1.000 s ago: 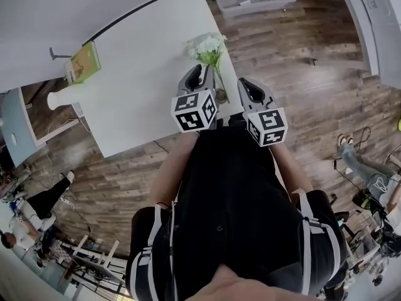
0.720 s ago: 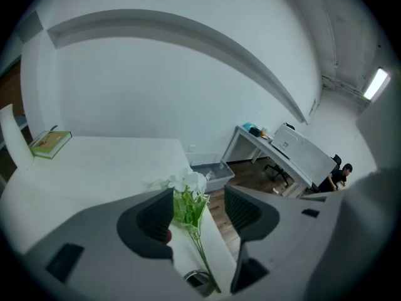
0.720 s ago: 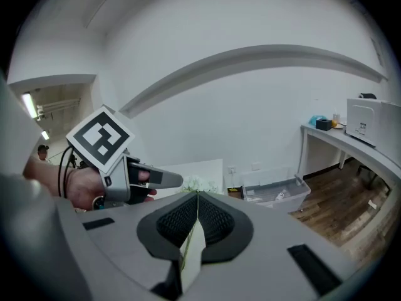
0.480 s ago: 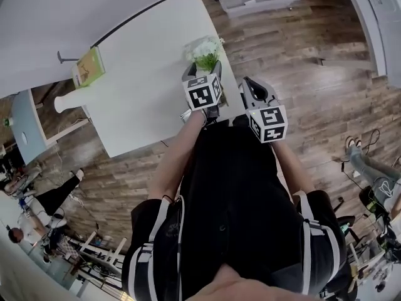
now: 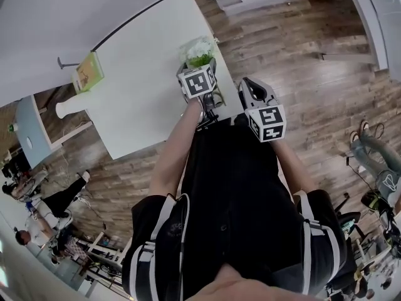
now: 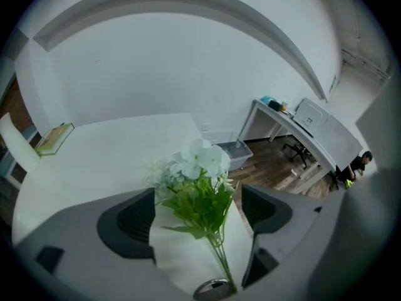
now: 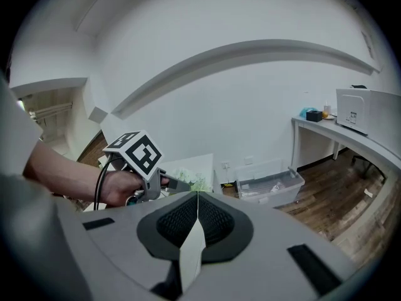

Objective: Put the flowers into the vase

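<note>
Where you hold the left gripper: jaws just opened wide, flowers loose between them.
Right gripper: jaws together, empty.

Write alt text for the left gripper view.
A bunch of white flowers with green leaves is between the jaws of the left gripper, which have just been opening and stand wide apart. Beneath is a white table with a green book at its far left.
</note>
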`<move>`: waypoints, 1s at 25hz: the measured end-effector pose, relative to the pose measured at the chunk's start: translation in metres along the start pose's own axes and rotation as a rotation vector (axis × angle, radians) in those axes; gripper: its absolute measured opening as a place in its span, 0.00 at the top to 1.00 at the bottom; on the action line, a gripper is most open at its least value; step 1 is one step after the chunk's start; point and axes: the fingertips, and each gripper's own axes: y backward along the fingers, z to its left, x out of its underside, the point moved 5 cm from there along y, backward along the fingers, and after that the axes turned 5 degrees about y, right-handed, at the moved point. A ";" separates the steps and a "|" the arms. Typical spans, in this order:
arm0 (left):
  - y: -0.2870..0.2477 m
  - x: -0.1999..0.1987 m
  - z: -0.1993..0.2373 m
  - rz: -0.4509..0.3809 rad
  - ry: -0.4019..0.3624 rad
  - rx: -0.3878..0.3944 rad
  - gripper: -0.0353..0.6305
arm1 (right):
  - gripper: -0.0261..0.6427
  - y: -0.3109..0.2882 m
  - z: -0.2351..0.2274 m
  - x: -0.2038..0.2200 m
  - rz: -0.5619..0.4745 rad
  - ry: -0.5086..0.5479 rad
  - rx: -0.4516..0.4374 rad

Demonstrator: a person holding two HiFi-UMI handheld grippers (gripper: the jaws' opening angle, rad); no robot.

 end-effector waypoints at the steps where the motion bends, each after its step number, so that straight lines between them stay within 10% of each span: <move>1: -0.003 0.000 -0.001 0.008 -0.001 -0.010 0.24 | 0.94 0.000 -0.001 0.001 0.000 -0.003 0.001; 25: -0.066 0.017 0.016 0.248 0.088 -0.128 0.18 | 0.94 0.014 -0.038 0.018 0.018 -0.057 0.055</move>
